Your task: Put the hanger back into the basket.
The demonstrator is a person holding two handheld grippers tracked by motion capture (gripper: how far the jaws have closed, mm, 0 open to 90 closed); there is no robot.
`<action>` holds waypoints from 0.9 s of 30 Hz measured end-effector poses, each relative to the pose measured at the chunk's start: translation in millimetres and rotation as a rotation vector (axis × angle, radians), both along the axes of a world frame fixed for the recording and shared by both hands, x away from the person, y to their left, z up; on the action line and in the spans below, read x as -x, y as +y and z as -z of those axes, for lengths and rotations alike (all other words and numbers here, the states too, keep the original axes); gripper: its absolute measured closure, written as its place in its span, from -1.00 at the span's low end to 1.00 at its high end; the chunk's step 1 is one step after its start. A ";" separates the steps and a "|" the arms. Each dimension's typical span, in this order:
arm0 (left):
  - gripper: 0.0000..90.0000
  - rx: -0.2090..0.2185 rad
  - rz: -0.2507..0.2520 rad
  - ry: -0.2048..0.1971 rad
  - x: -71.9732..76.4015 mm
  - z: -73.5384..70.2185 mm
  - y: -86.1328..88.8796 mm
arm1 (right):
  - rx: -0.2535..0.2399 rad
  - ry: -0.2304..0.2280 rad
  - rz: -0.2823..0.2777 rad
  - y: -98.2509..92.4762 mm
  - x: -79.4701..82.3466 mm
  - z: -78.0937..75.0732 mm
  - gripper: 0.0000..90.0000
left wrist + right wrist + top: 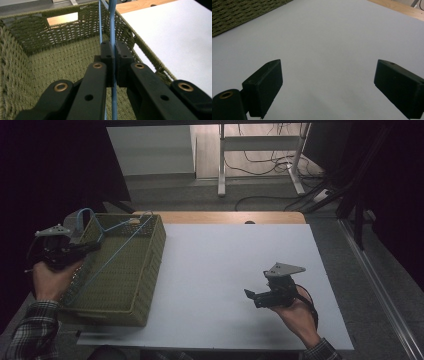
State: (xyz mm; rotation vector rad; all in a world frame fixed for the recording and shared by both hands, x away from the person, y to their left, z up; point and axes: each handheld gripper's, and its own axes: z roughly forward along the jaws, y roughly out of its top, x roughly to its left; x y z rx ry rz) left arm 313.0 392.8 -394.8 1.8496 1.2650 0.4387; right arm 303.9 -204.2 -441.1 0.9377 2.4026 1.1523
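A green woven basket point(152, 257) stands at the table's left side. A thin blue cable point(118, 250) stretches across its opening, and its pale end point(134, 220) lies near the far rim. My left gripper point(93, 246) hovers over the basket's left wall, shut on this cable. In the left gripper view the jaws point(114, 51) pinch the blue cable point(112, 20), which runs up towards the basket's far wall point(62, 27). My right gripper point(251, 296) is held low over the white mat, open, nothing between its jaws point(328, 85).
A white mat point(225, 255) covers most of the wooden table point(225, 217). The basket's corner point(242, 12) sits far off to the upper left in the right gripper view. Beyond the table are a desk frame point(260, 155) and floor cables point(270, 165).
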 end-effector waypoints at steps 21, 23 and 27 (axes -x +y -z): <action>0.92 -0.066 -0.137 0.158 -13.9 55.5 14.0 | 0.044 0.018 -0.009 3.8 -0.6 9.7 -0.81; 0.90 -0.087 -0.162 0.166 -14.7 57.8 15.8 | 0.049 0.020 -0.009 3.3 -0.7 10.3 -0.81; 0.49 -0.104 -0.182 0.137 -13.5 56.7 14.1 | 0.050 0.017 -0.010 2.5 0.0 11.3 -0.81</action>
